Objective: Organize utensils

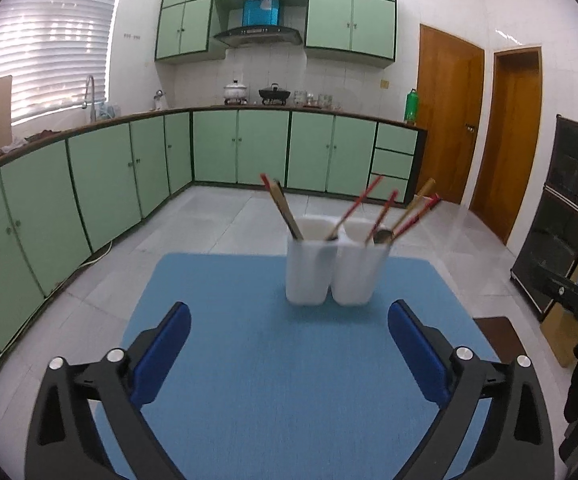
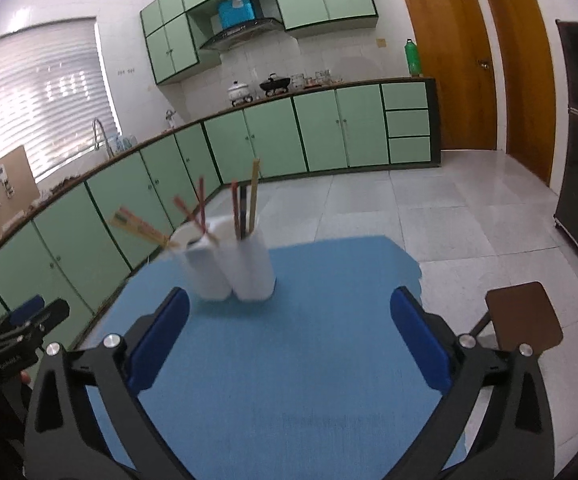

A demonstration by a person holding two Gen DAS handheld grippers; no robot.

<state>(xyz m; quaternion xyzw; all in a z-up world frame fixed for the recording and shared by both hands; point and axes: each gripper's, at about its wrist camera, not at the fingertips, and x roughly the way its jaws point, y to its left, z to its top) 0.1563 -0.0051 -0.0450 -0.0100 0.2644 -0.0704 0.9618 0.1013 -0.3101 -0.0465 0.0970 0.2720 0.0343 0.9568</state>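
Observation:
Two white utensil holders stand side by side at the far end of a blue mat. Red chopsticks, a wooden-handled utensil and a metal spoon lean out of them. My left gripper is open, empty, and short of the holders. In the right wrist view the same holders sit ahead and to the left on the mat, blurred, with sticks poking up. My right gripper is open too, with nothing between its blue pads.
A brown chair seat stands beside the table's right edge. Green base cabinets run along the left and back walls. A black cabinet and cardboard boxes are at the right. The other gripper's black body shows at the left edge.

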